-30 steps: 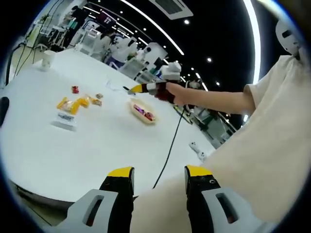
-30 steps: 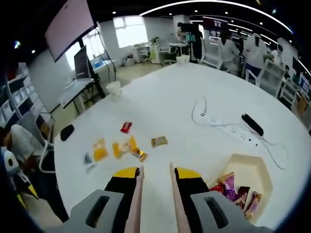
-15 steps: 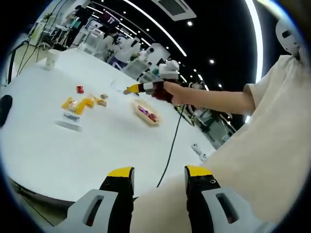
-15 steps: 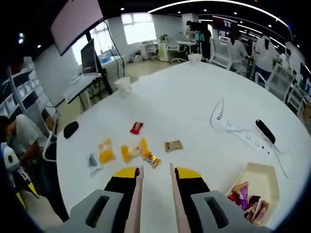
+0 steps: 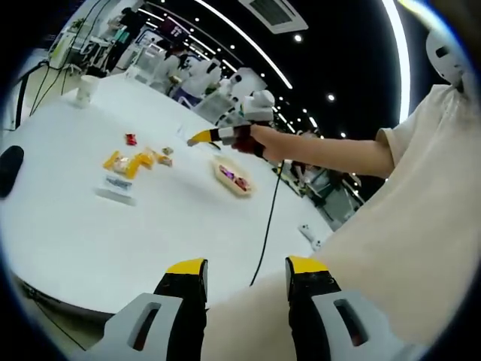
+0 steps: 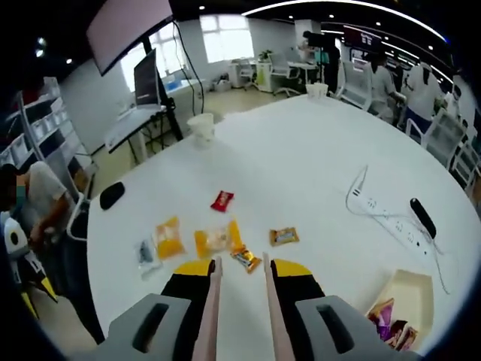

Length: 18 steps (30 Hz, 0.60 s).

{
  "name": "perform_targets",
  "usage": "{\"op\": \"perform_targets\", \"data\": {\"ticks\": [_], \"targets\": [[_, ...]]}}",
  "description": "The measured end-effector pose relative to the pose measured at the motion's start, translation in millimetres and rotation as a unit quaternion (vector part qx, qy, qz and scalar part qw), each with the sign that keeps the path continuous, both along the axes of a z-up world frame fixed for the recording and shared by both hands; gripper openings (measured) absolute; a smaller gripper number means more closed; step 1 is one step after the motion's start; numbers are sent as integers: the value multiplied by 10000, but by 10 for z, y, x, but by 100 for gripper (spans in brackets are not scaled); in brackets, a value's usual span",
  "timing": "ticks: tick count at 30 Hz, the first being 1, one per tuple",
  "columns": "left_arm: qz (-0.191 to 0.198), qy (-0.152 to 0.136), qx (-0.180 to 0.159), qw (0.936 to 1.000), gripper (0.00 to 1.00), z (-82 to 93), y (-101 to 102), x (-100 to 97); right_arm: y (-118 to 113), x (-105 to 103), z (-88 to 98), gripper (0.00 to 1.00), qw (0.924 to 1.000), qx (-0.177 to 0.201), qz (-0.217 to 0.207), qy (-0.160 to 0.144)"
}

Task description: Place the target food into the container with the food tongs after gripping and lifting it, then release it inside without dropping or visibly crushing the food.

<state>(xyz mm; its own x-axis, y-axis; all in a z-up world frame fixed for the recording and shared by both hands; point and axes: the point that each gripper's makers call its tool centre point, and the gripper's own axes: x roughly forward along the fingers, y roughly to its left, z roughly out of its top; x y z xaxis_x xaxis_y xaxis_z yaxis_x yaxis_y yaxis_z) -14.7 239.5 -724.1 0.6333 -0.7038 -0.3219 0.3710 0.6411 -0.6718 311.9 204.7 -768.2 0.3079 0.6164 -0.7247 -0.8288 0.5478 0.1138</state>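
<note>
Where table [image 6: 301, 165] spreads, six loose snack packets [image 6: 218, 239].

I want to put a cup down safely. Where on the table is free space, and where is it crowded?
Free: the wide bare table between the snack packets and the power strip. Crowded: around those packets, and the tray, which already holds wrapped snacks.

a white round table [image 6: 301, 158] carries scattered snack packets [image 6: 218, 239], a power strip [image 6: 391, 218], a paper cup [image 6: 201, 128] and a tray [image 6: 412, 297].
</note>
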Motion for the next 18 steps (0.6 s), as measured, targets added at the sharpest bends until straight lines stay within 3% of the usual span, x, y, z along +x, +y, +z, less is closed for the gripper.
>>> {"op": "perform_targets", "data": {"ticks": [18], "targets": [[158, 101, -31, 9998, 40, -52, 118, 49, 346, -19, -148, 29, 9989, -150, 451, -37]]}}
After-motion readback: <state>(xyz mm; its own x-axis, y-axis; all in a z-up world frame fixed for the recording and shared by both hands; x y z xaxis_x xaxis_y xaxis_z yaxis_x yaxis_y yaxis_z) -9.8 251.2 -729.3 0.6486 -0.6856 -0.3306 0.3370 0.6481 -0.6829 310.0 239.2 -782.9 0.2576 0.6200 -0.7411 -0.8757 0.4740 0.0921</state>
